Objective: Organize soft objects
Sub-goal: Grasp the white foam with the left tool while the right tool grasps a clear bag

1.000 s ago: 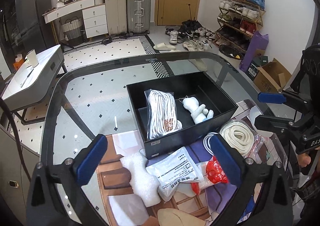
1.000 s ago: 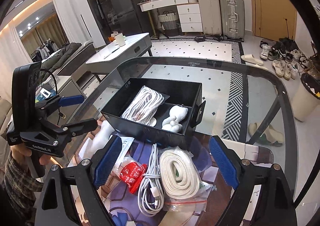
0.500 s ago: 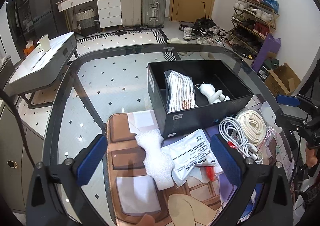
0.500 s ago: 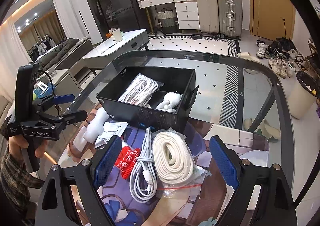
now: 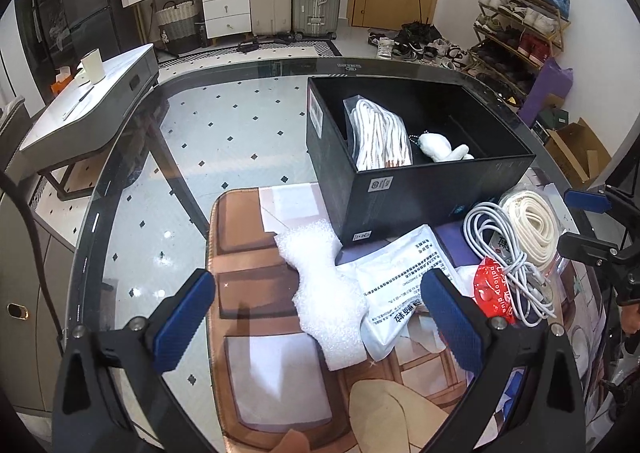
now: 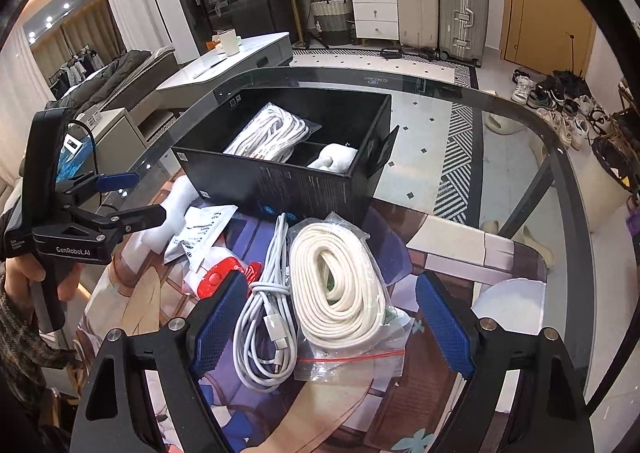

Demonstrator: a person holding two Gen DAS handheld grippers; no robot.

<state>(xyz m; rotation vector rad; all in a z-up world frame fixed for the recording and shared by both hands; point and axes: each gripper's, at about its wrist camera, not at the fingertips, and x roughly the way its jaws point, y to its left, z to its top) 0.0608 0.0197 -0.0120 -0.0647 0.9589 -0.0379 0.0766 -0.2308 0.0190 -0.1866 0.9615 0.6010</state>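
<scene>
Box (image 5: pixel 420 189) on the surface already holds a bagged rope (image 5: pixel 380 133) and a plush toy (image 5: pixel 440 147). Foam (image 5: pixel 324 293), packet (image 5: pixel 400 281), cable (image 6: pixel 264 317) and strap (image 6: pixel 340 285) lie outside. Left gripper (image 5: pixel 320 313) open; right gripper (image 6: pixel 332 325) closing, empty, strap between its jaws.

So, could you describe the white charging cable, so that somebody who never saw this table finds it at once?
Start at the black box on the glass table. On the printed mat just in front of it lie several loose things; the white charging cable is between the red packet and the bagged coil of cream rope. It alone is unbagged, thin, with plugs on its ends.
</scene>
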